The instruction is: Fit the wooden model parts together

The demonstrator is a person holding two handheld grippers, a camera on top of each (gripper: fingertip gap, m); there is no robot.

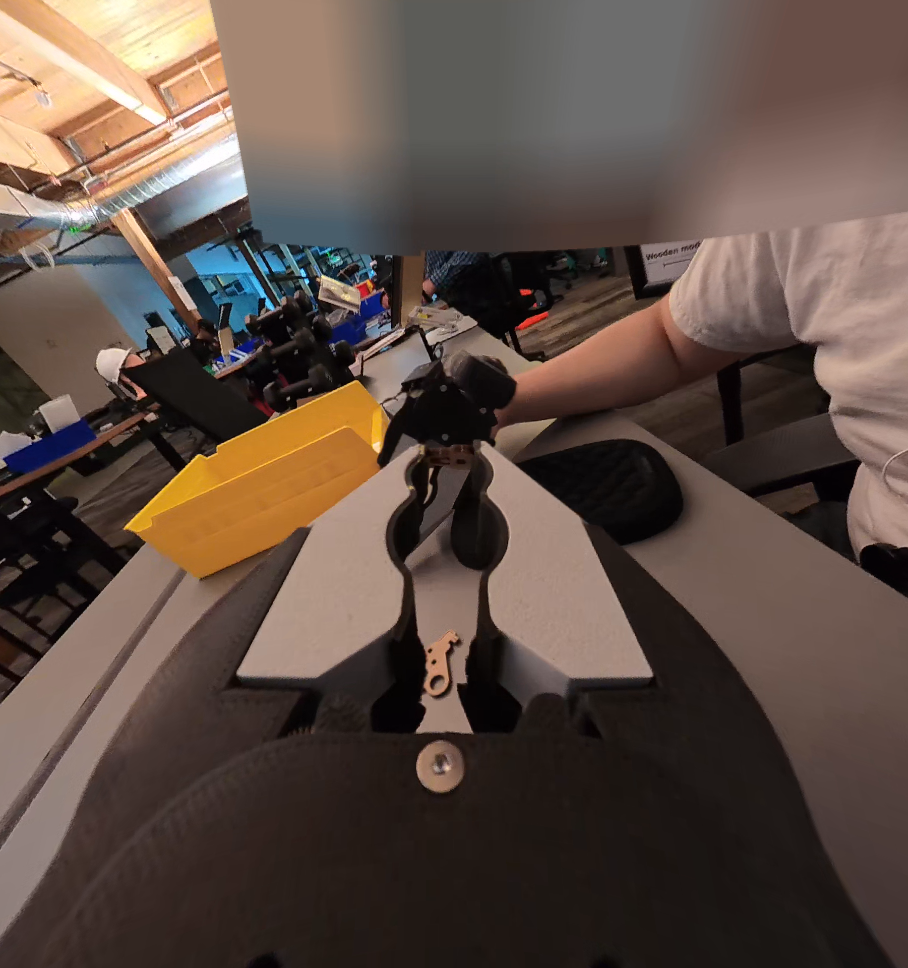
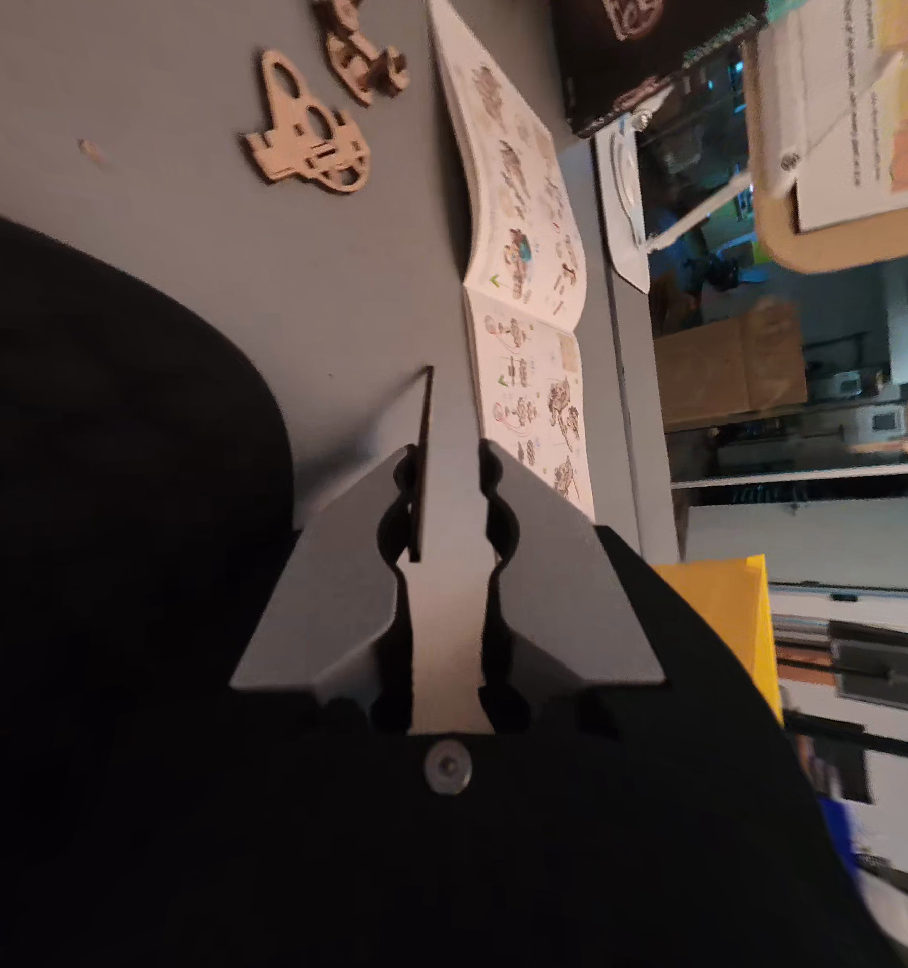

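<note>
My left claw (image 1: 447, 455): held low over the grey table (image 1: 755, 602), level, pinching a small wooden assembly (image 1: 450, 454) at the tips. A loose flat wooden part (image 1: 439, 664) lies on the table below, between the fingers. Beyond the tips, my right claw (image 1: 444, 414), in a gloved hand (image 1: 485, 374), forearm stretched across the table. Yellow bin (image 1: 263, 497) to the left; black pad (image 1: 614, 487) to the right.

My right claw (image 2: 454, 450): rolled sideways, spread with a clear gap, holding nothing. Ahead on the table: a flat wooden cutout (image 2: 310, 133), a second wooden assembly (image 2: 362, 52), and an open instruction booklet (image 2: 530, 293).
</note>
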